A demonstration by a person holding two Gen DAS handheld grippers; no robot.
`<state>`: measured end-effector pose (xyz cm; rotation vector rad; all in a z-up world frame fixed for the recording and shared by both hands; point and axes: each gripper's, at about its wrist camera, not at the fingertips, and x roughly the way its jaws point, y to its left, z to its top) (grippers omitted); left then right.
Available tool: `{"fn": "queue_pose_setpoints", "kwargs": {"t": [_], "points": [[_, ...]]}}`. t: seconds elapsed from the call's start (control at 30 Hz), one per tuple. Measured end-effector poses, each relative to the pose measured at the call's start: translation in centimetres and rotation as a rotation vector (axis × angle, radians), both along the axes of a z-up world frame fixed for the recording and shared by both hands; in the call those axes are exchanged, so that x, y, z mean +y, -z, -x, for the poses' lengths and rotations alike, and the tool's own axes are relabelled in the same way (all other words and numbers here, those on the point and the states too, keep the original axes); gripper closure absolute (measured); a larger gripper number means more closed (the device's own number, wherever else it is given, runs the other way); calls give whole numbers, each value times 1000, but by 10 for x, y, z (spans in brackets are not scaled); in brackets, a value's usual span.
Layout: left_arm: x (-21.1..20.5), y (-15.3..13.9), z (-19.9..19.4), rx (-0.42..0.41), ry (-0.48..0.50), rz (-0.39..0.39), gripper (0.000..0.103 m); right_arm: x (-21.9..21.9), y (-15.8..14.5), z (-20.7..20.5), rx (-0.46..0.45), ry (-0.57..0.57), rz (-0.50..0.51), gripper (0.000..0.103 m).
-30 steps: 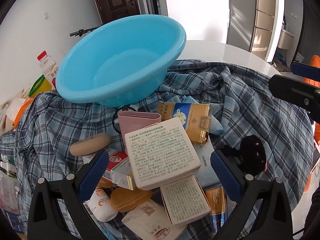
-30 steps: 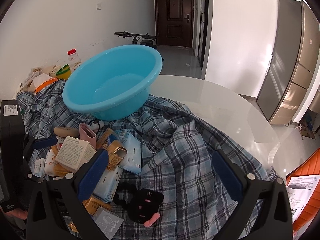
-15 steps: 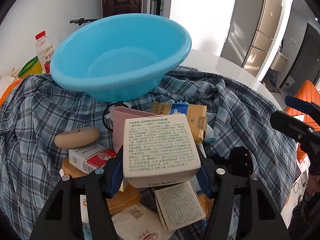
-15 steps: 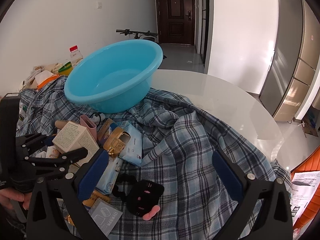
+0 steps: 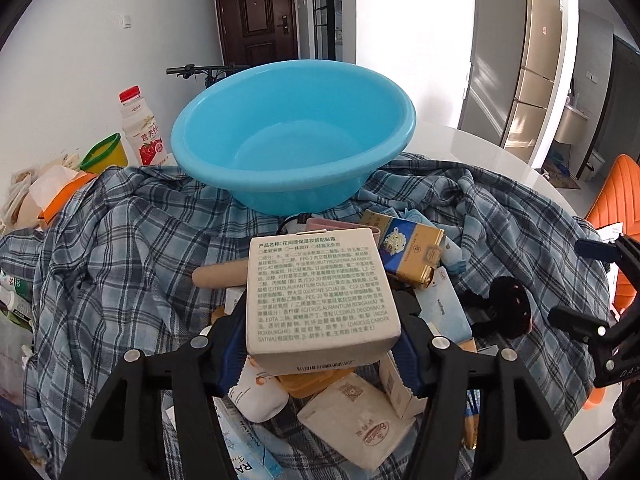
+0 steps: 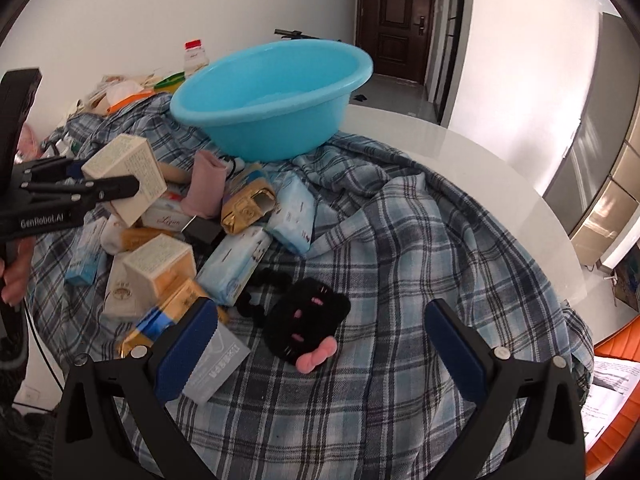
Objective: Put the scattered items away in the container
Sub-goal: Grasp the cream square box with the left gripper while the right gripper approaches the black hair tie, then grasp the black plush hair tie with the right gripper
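Between the left tongs (image 5: 322, 338), a white printed box (image 5: 320, 300) is clamped, lifted off the pile; next: carry ahead, release over blue basin (image 5: 294, 136). Right tongs (image 6: 320, 344) apart, empty.

Left gripper (image 5: 322, 344) is clamped tight on a white cardboard box with printed text (image 5: 320, 292), holding it up off the pile. Right gripper (image 6: 320, 348) just hangs there with its blue-padded fingers (image 6: 186, 350) spread wide, gripping nothing.
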<state>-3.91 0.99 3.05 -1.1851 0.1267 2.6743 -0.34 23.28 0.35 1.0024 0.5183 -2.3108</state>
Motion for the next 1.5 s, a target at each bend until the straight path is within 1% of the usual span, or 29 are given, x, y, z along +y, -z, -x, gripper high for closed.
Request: {"fn": "queue_pose_setpoints", "kwargs": {"t": [0.1,0.23,0.33,0.43,0.5,0.6,0.67,0.7,0.77,0.8,0.83,0.87,0.9,0.93,0.97,1.0,1.1,1.2,1.3,1.5], "points": [[-6,2,-3,4,-29,-29,39,-4,11,-3,-15,-33,-28,0],[-7,3,-7,9,-39,-21,39,-10,23,3,-27,-63,-48,0],[-9,2,-11,15,-42,-10,39,-11,31,14,-30,-55,-80,1],[-13,2,-10,14,-49,-6,39,-11,38,25,-61,-49,-86,6],[-15,2,-9,11,-57,-8,39,-12,41,29,-76,-52,-88,7],[-17,4,-7,2,-60,-9,39,-16,47,30,-74,-63,-114,8],[-17,5,-7,-2,-57,-7,39,-19,50,30,-70,-66,-120,11],[-17,5,-7,-3,-54,-2,39,-20,51,30,-71,-66,-120,15],[-15,5,-8,2,-49,4,39,-22,54,29,-76,-79,-122,16],[-14,5,-8,2,-47,2,39,-24,57,29,-78,-89,-126,18],[-14,5,-8,0,-44,-2,39,-24,59,29,-80,-91,-131,37],[-14,5,-8,-2,-41,-5,39,-23,61,30,-96,-88,-114,48],[-13,5,-7,-4,-39,-8,39,-19,60,32,-134,-80,-62,60],[-13,5,-8,-4,-36,-8,39,-15,57,34,-167,-58,-19,62],[-13,5,-8,-3,-35,-8,39,-11,53,35,-182,-43,10,62],[-13,4,-8,-2,-35,-9,39,-9,49,33,-172,-45,19,62],[-15,2,-8,0,-37,-17,39,-7,37,22,-96,-47,-7,62],[-16,-1,-8,9,-39,-16,39,-5,27,14,-95,-49,7,62],[-16,-4,-8,18,-40,-14,39,-5,17,9,-58,-33,7,62],[-19,-14,-11,38,-44,-9,39,6,-9,9,-2,3,75,62]]}}
